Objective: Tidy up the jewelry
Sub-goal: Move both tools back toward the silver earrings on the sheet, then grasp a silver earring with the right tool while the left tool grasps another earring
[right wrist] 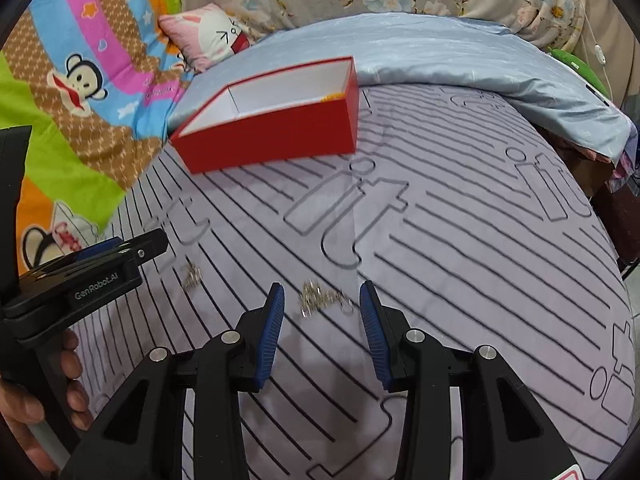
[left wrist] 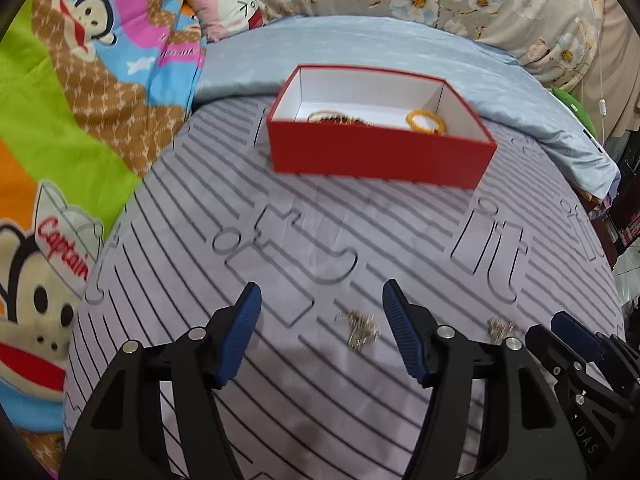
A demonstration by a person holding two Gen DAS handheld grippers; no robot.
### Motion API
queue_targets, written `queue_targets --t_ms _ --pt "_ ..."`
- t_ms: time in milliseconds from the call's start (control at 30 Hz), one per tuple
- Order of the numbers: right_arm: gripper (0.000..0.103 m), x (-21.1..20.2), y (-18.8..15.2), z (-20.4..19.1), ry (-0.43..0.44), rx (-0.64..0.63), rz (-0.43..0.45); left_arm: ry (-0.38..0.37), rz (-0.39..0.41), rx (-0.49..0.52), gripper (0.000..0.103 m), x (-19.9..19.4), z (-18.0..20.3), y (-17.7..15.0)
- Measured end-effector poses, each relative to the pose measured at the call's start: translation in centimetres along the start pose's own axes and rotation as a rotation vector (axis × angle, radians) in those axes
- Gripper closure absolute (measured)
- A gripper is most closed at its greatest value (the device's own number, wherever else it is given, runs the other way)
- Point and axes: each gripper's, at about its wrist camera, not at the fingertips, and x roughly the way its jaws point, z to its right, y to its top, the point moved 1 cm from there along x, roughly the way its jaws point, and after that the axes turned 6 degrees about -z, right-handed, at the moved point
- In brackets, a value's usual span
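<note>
Two small silver jewelry pieces lie on the striped grey bedsheet. In the left wrist view one silver piece [left wrist: 362, 330] lies just below and between the blue pads of my left gripper [left wrist: 322, 286], whose jaws stand wide and touch nothing. The other silver piece [right wrist: 324, 300] lies between the fingertips of my right gripper [right wrist: 322, 288], which is open, its pads clear of the piece. Beyond both stands an open red box [left wrist: 380, 152] holding a yellow beaded bracelet [left wrist: 426, 120] and a dark and gold bracelet [left wrist: 340, 118].
The bedsheet [right wrist: 460, 240] covers the mattress. A light blue quilt [left wrist: 360, 44] lies behind the box, a cartoon-print blanket [left wrist: 80, 120] to the left and a pink pillow [left wrist: 228, 0] at the back. A hand [right wrist: 40, 400] holds the left gripper [right wrist: 148, 246].
</note>
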Motion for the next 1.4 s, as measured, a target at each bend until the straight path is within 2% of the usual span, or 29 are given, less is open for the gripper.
queue_targets --t_ms 200,533,700,800,967,1067,1400 --pt "0.064 1.0 -2.1 -0.1 -0.024 -0.022 -0.032 -0.004 -0.028 -0.035 0.042 0.9 -1.4 -3.7" --pt "0.064 2.6 -1.0 -0.3 -0.025 -0.017 -0.034 0.010 -0.001 -0.044 0.041 1.0 -3.0 -6.5" --pt "0.063 3.2 -0.5 -1.1 -0.038 -0.041 -0.025 0.027 0.023 -0.013 0.031 1.1 -2.4 -7.0" --pt "0.067 3.3 -0.4 -1.2 -0.048 -0.044 -0.015 0.021 0.020 -0.009 0.027 1.2 -2.4 -6.9" --pt "0.087 3.3 -0.4 -0.8 -0.074 -0.037 0.000 0.024 0.015 0.000 0.023 1.4 -2.3 -6.9" --pt "0.093 3.2 -0.5 -0.3 -0.066 -0.023 0.001 0.023 0.014 0.002 0.022 1.4 -2.2 -6.9" --pt "0.094 2.1 -2.1 0.3 -0.030 0.002 0.008 0.020 0.016 -0.009 0.024 1.4 -2.1 -6.7"
